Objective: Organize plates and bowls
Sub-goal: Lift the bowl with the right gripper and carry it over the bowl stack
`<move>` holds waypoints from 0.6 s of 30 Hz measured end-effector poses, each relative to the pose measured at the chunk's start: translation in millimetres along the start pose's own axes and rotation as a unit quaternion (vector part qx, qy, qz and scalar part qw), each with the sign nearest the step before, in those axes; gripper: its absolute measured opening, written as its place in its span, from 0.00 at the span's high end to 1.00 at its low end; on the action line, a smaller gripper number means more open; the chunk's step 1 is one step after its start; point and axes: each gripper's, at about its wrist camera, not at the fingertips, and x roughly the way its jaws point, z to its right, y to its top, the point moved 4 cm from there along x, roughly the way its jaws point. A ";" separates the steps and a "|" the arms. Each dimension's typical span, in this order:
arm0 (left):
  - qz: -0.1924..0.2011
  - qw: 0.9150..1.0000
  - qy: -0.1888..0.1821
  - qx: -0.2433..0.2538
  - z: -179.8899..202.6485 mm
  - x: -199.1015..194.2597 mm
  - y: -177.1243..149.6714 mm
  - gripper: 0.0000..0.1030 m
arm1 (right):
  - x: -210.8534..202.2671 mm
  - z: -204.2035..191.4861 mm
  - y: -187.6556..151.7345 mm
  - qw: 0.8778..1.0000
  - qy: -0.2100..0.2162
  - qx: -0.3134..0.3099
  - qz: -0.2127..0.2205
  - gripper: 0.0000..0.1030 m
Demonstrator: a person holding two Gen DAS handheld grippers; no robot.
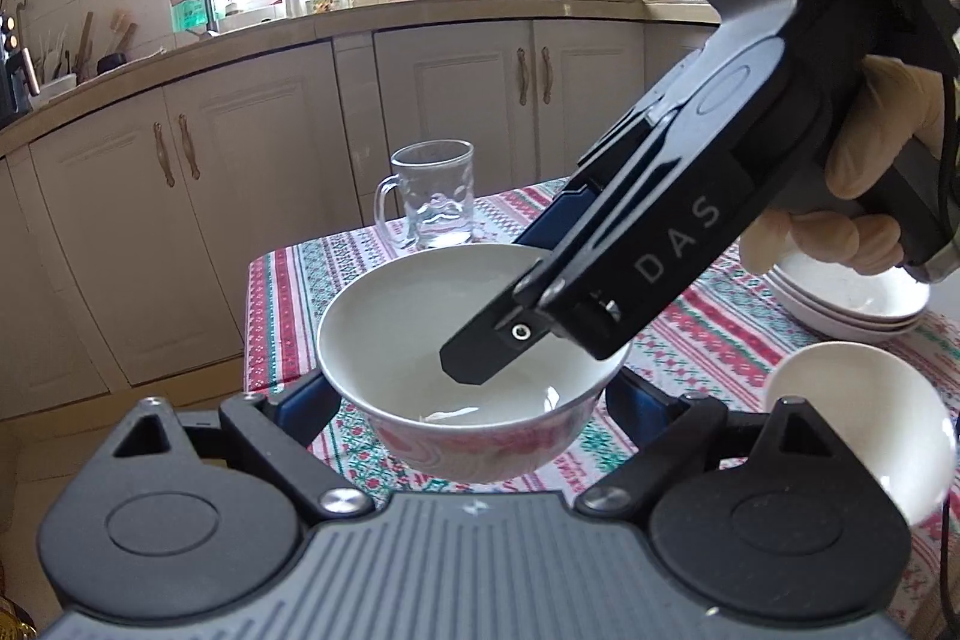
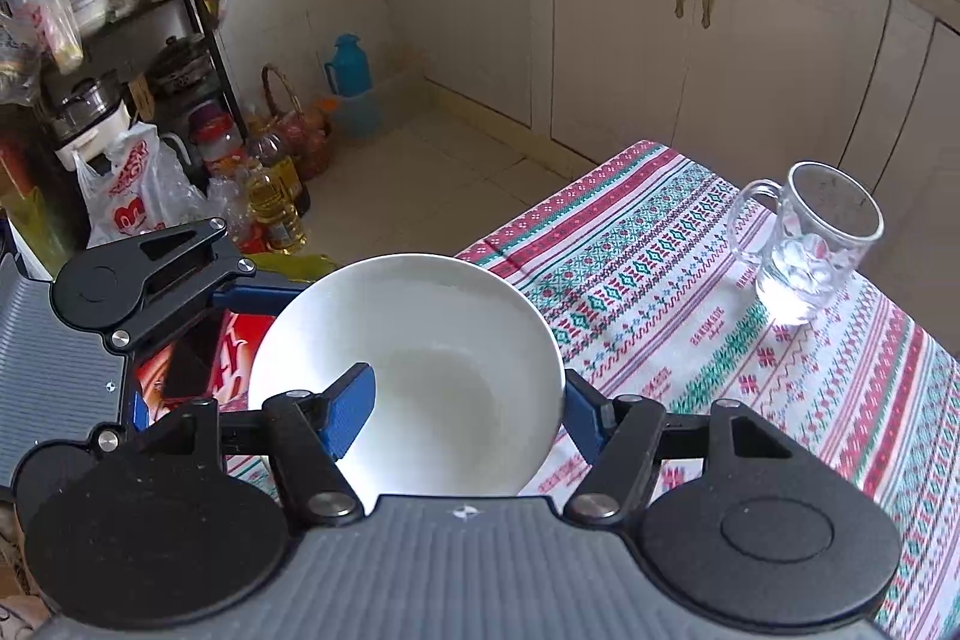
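Both tools (image 1: 474,400) (image 2: 462,412) clamped on one bowl (image 1: 420,316).

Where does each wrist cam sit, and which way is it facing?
Left wrist: on the left gripper, looking along its fingers over the bowl toward the kitchen cabinets; the right gripper and a gloved hand show.
Right wrist: on the right gripper, looking down into the bowl, with floor beyond; the left gripper shows at left.
Shared: bowl, glass mug, tablecloth, cabinets.

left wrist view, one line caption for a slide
Both grippers lift a floral bowl above the striped tablecloth, glass mug behind.
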 end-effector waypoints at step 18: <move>0.005 0.999 -0.034 0.023 68.5 -53.9 6.1 0.09 | -87.7 -28.8 -60.8 0.999 -0.008 0.005 0.032 0.30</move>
